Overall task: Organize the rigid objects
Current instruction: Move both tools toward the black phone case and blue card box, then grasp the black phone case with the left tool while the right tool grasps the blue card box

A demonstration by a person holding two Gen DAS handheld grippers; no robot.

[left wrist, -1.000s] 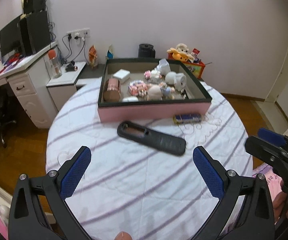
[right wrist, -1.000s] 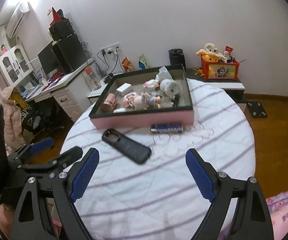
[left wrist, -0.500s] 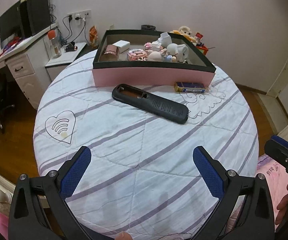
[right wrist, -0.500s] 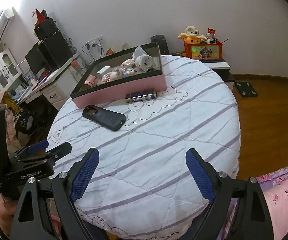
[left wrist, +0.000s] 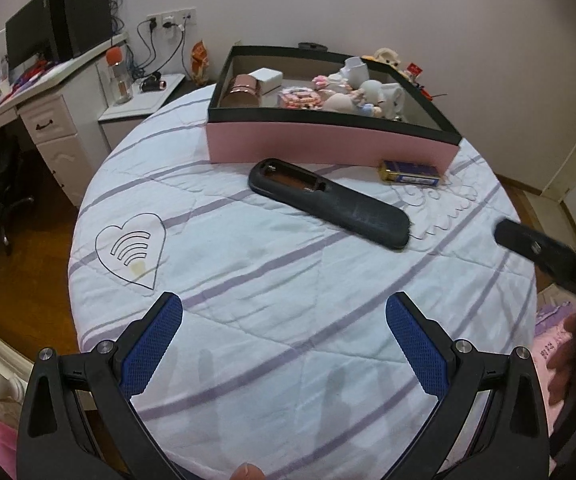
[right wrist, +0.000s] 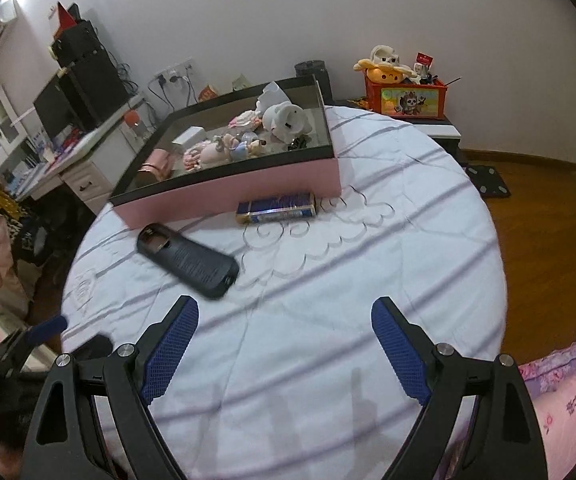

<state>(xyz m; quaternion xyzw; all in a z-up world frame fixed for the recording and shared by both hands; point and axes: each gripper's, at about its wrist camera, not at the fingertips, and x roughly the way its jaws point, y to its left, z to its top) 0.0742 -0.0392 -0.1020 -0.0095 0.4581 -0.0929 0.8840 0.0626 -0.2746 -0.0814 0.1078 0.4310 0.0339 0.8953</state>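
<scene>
A long black remote-like case (left wrist: 330,204) (right wrist: 187,260) lies on the round white quilted table (left wrist: 247,300) (right wrist: 328,300), in front of a pink box with a black rim (left wrist: 328,146) (right wrist: 227,196). A small blue and gold pack (left wrist: 410,172) (right wrist: 275,208) rests against the box's front wall. Inside the box sit a rose-gold tin, a white block and several figurines. My left gripper (left wrist: 283,340) hovers open over the near part of the table. The right gripper (right wrist: 283,344) also stands open, with nothing between its fingers. Part of the right tool (left wrist: 548,256) shows at the right edge of the left wrist view.
A white desk with a monitor and speakers (left wrist: 47,40) stands left of the table. An orange toy crate (right wrist: 404,96) sits on a low cabinet behind. Wooden floor (right wrist: 548,208) lies to the right, pink bedding (right wrist: 560,400) at the near right.
Both grippers have sunk and tilted further down toward the table, so the remote-like case and the box look larger. The right tool has swung in from the right. Both stay open.
</scene>
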